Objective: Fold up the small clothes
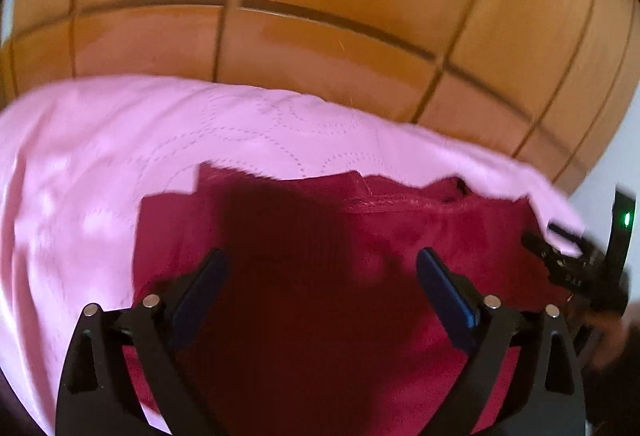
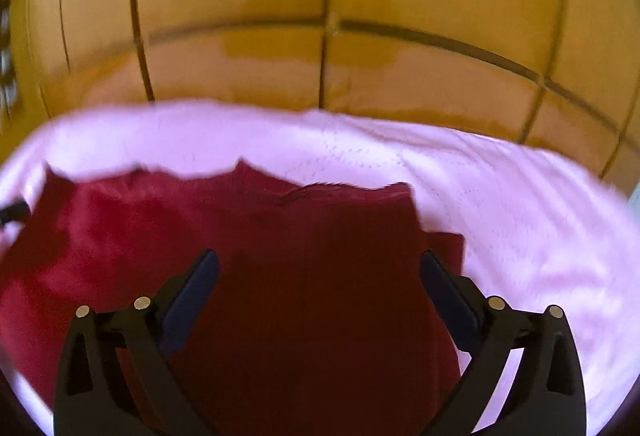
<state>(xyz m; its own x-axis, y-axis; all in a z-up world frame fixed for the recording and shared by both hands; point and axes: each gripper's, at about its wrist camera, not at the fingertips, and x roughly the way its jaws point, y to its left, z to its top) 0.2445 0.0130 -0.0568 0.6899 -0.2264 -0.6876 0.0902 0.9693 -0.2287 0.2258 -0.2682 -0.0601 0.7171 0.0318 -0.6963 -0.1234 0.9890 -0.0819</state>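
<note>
A dark red small garment [image 1: 320,256] lies spread on a pink quilted cover [image 1: 80,163]. My left gripper [image 1: 322,268] hovers over the garment, open and empty, with its blue pads wide apart. In the right wrist view the same red garment [image 2: 280,256] lies on the pink cover [image 2: 520,203]. My right gripper [image 2: 320,268] is open and empty above the garment's right part. The right gripper also shows at the right edge of the left wrist view [image 1: 580,268], over the garment's edge. The garment's near part is hidden under the grippers.
An orange-brown tiled floor [image 1: 320,15] lies beyond the far edge of the pink cover and shows in the right wrist view [image 2: 360,55] too. A pale wall strip [image 1: 600,179] shows at the right.
</note>
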